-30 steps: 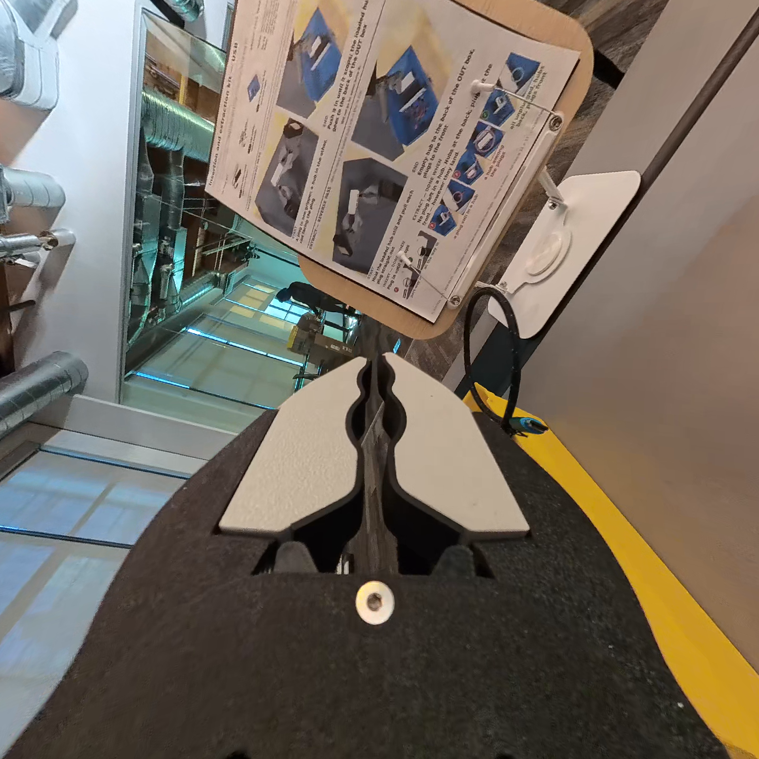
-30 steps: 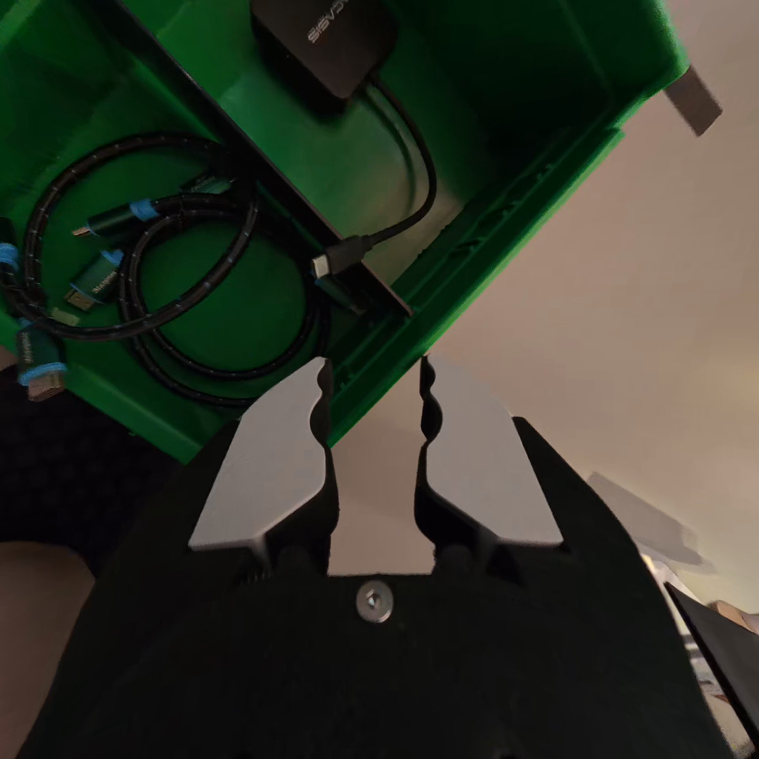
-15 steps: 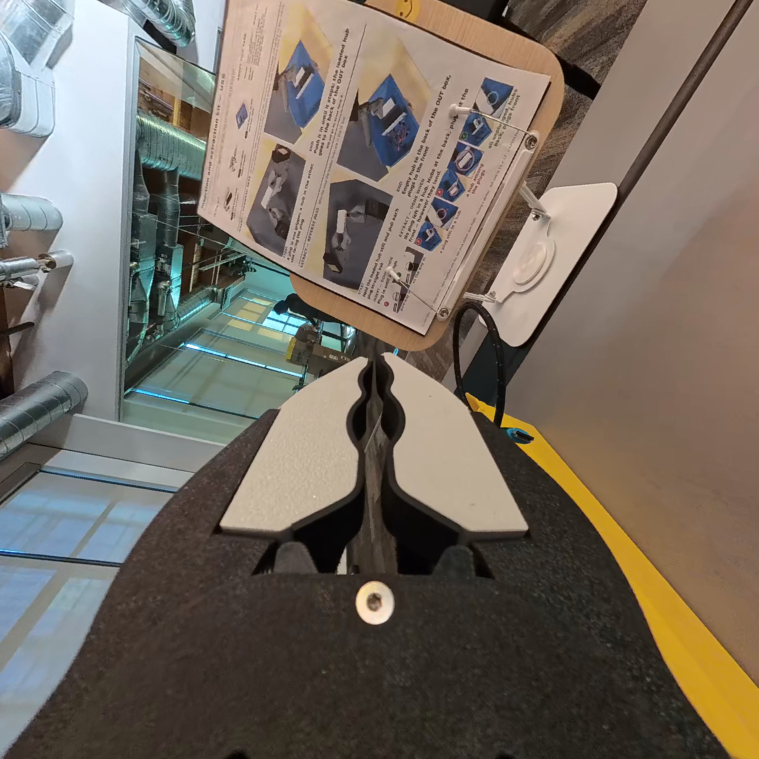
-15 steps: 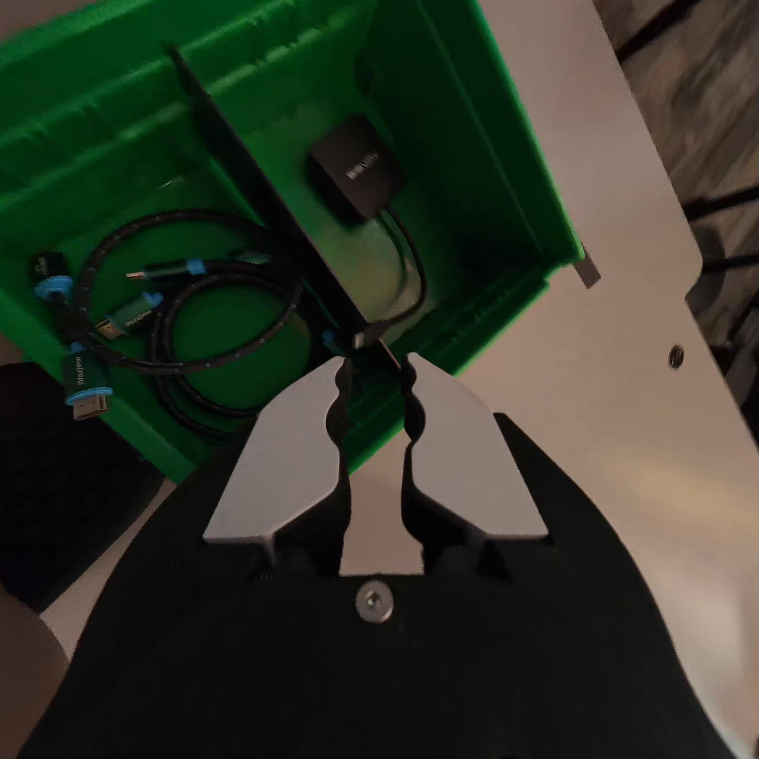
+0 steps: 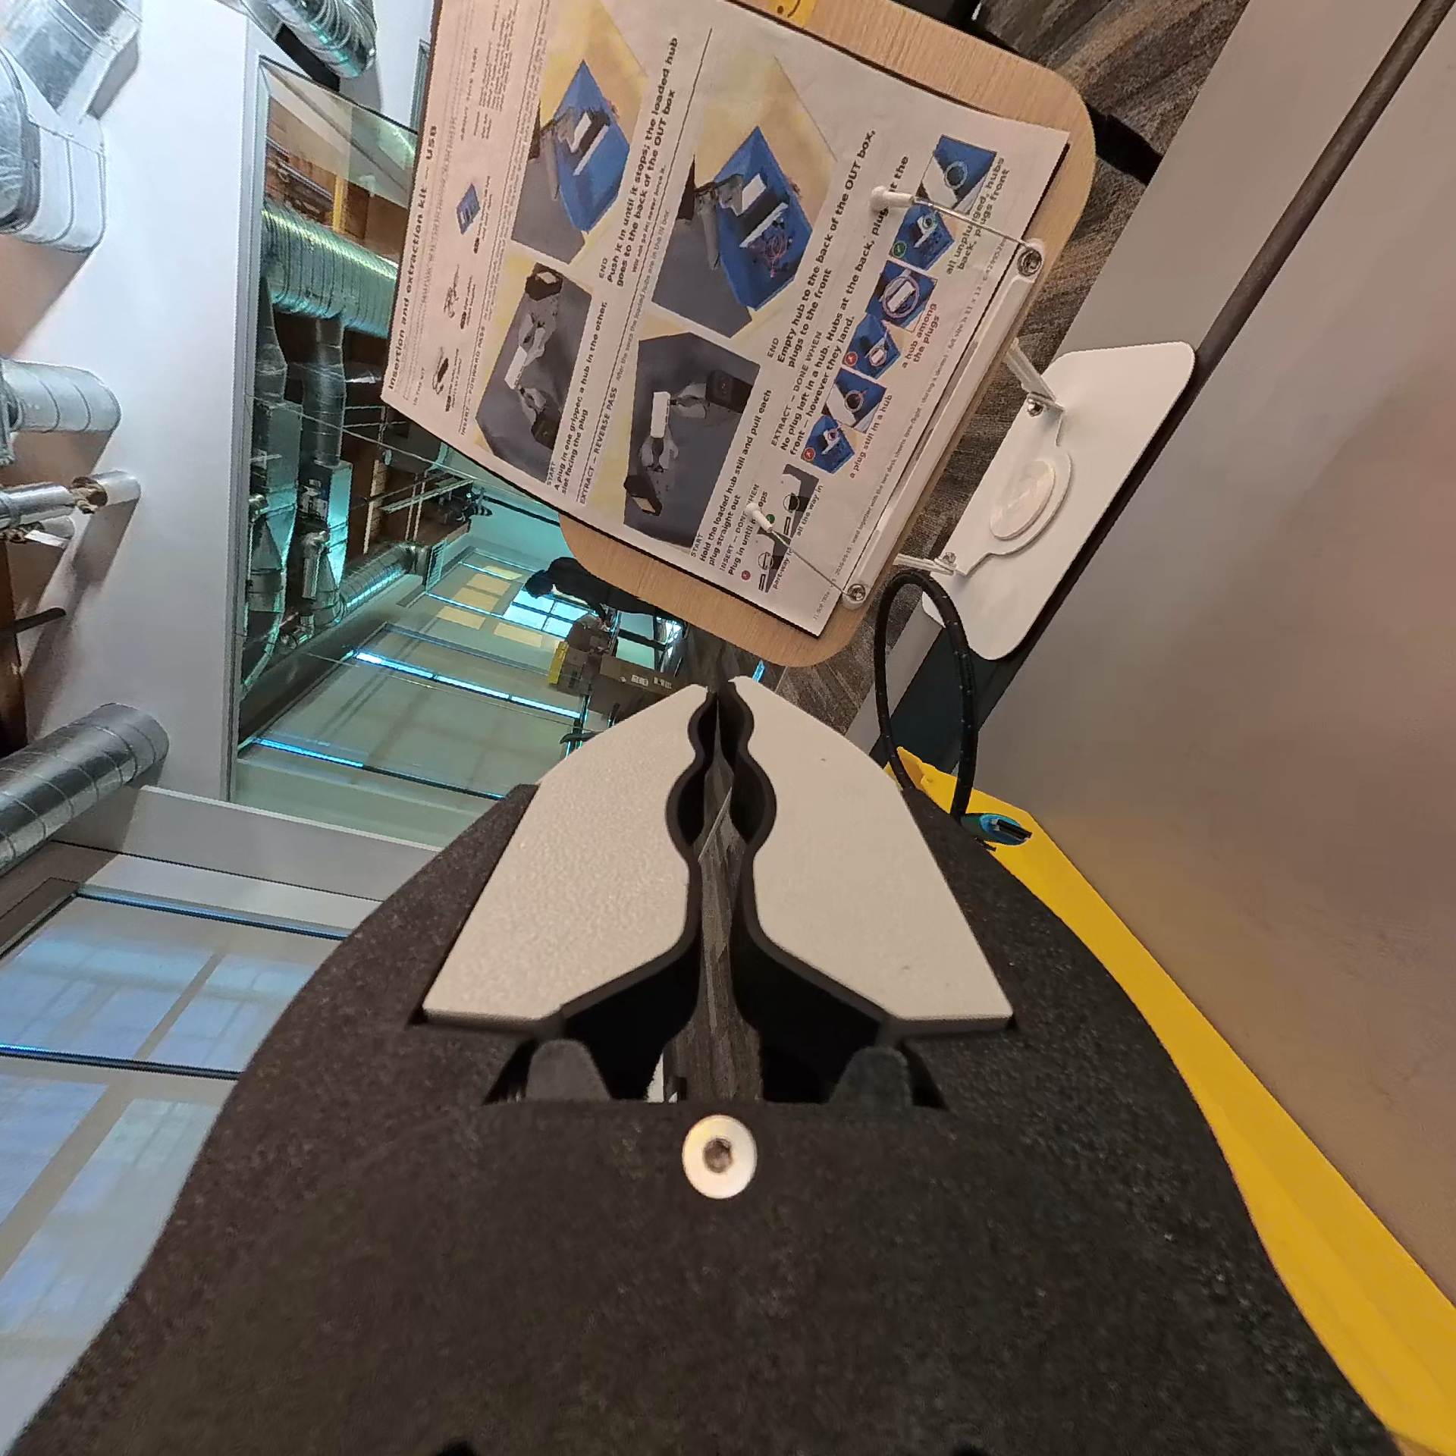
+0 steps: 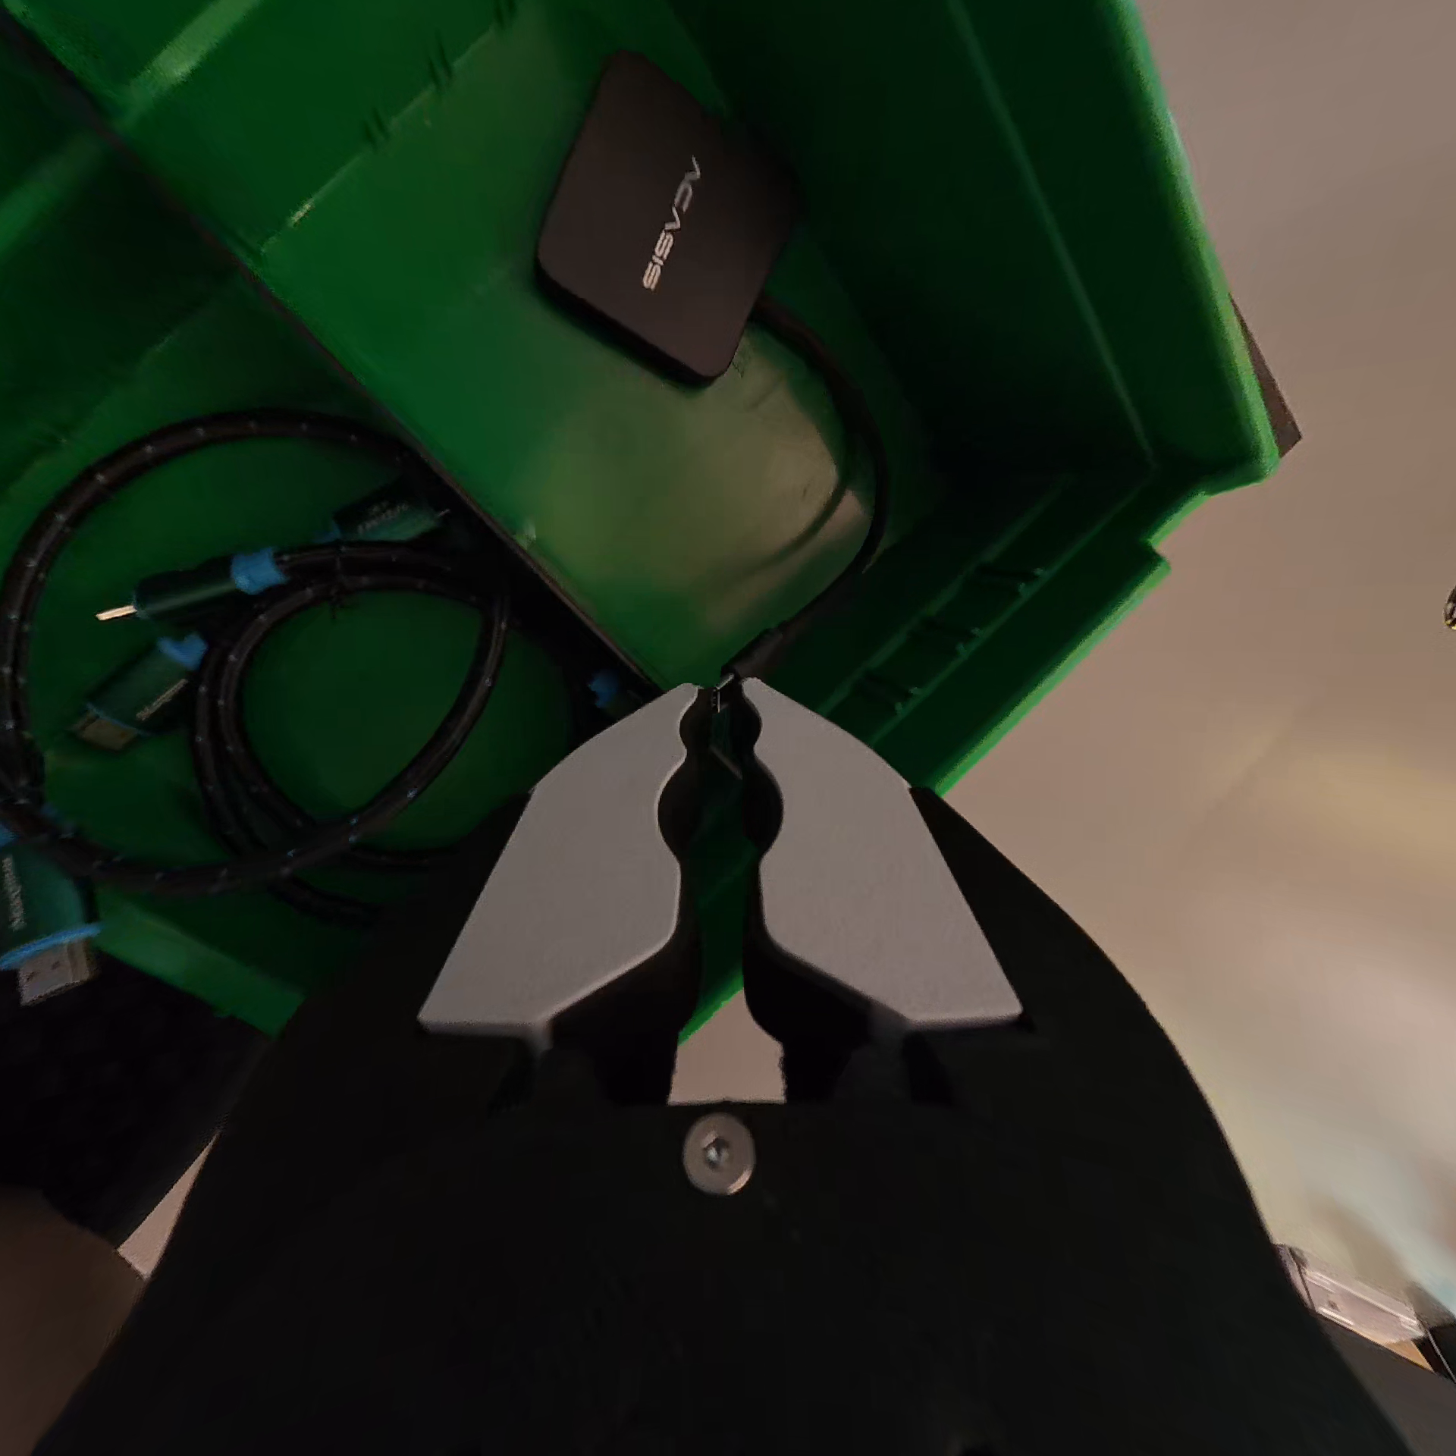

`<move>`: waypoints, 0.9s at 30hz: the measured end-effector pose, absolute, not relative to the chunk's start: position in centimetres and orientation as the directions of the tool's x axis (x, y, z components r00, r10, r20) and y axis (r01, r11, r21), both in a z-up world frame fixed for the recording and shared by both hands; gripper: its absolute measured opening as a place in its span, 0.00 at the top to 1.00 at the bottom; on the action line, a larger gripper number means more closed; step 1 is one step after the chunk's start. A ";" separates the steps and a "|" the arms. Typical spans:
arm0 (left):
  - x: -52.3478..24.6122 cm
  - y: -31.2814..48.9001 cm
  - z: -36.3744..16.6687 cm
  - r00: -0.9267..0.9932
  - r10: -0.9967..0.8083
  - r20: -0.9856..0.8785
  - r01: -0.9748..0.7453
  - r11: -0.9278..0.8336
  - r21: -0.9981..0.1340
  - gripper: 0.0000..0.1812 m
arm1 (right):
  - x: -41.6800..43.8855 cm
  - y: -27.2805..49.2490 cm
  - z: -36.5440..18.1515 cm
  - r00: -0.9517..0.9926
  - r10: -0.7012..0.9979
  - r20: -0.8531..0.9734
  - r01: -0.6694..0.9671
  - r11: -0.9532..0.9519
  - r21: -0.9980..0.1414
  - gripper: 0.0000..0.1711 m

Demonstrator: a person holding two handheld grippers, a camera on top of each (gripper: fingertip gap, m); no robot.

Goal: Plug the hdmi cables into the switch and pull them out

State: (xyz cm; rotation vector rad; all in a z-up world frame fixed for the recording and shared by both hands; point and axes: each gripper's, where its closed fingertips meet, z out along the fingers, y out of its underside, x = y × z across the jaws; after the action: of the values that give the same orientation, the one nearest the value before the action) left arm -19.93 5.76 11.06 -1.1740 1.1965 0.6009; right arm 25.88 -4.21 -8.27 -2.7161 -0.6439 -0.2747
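Left wrist view first: the left claw (image 5: pixel 721 697) is pinched together with nothing in it that I can make out, just a sliver of carpet showing through the wavy slot. It's pointing at a wooden board (image 5: pixel 1065 118) with a printed instruction sheet (image 5: pixel 709 315) clipped on, sitting on a white stand base (image 5: pixel 1056 504). A black braided cable (image 5: pixel 890 670) loops up beside the yellow bin edge (image 5: pixel 1182 1024), and a blue-collared plug (image 5: pixel 997 829) pokes over that edge. The claw body hides where the cable goes. The grey bench (image 5: pixel 1300 630) runs off the right side.

Right wrist view: darker and a bit blurry. The right claw (image 6: pixel 721 693) is closed on the small plug (image 6: pixel 718 700) at the end of the switch's own lead (image 6: pixel 867 465); the plug itself is mostly buried between the tips. The black hdmi switch (image 6: pixel 666 217) lies flat in the far compartment of the green bin (image 6: pixel 1064 315). Across a dark divider (image 6: pixel 473 504), the coiled hdmi cables (image 6: pixel 354 748) with blue collars sit in the near compartment, one plug (image 6: pixel 43 953) cut off at the left edge.
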 end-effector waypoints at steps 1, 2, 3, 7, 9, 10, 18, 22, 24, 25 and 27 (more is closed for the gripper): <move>-19.9 5.8 11.0 0.315 -0.205 -0.927 -0.866 0.336 -0.369 1.00 | 26.2 -4.0 -8.7 0.875 0.398 0.275 0.466 -0.847 -0.256 0.96; -19.9 5.8 11.0 0.314 -0.204 -0.927 -0.868 0.335 -0.367 1.00 | 26.6 -3.7 -9.0 0.870 0.397 0.293 0.469 -0.849 -0.241 0.96; -20.0 5.8 11.0 0.314 -0.203 -0.927 -0.869 0.332 -0.367 1.00 | 26.9 -3.5 -9.4 0.872 0.386 0.300 0.458 -0.859 -0.228 0.95; -22.0 6.8 11.1 0.381 -0.220 -0.898 -0.866 0.256 -0.430 1.00 | 26.3 -3.1 -9.6 0.887 0.387 0.251 0.443 -0.866 -0.232 0.95; -24.1 7.7 10.8 0.464 -0.259 -0.847 -0.844 0.161 -0.512 1.00 | 26.0 -3.4 -9.0 0.877 0.406 0.258 0.466 -0.851 -0.242 0.94; -25.1 8.1 10.6 0.496 -0.277 -0.823 -0.830 0.126 -0.543 1.00 | 25.9 -3.4 -8.4 0.871 0.410 0.271 0.476 -0.840 -0.259 0.92; -30.1 11.2 3.8 0.555 -0.530 -0.641 -0.790 -0.097 -0.605 0.83 | 23.3 -1.9 -1.0 0.828 0.368 0.423 0.551 -0.671 -0.496 0.85; -30.5 13.8 -0.2 0.518 -0.588 -0.621 -0.808 -0.099 -0.581 0.79 | 22.0 -1.2 -1.2 0.791 0.415 0.450 0.605 -0.642 -0.472 0.85; -29.6 14.5 -1.6 0.510 -0.621 -0.595 -0.799 -0.087 -0.595 0.78 | 22.0 -1.0 -2.0 0.780 0.427 0.457 0.614 -0.660 -0.432 0.85; -29.2 14.9 -2.1 0.502 -0.623 -0.600 -0.803 -0.078 -0.591 0.78 | 22.0 -1.0 -2.3 0.776 0.434 0.458 0.618 -0.668 -0.414 0.84; -29.0 15.7 -3.4 0.472 -0.620 -0.627 -0.835 -0.086 -0.543 0.76 | 22.0 -0.9 -2.8 0.770 0.446 0.456 0.624 -0.674 -0.394 0.84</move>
State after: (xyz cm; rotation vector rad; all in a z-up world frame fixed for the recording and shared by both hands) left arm -29.04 15.67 -3.38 -1.7950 1.2338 0.2916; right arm 21.98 -0.93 -2.78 -2.4223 -0.8001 -0.4393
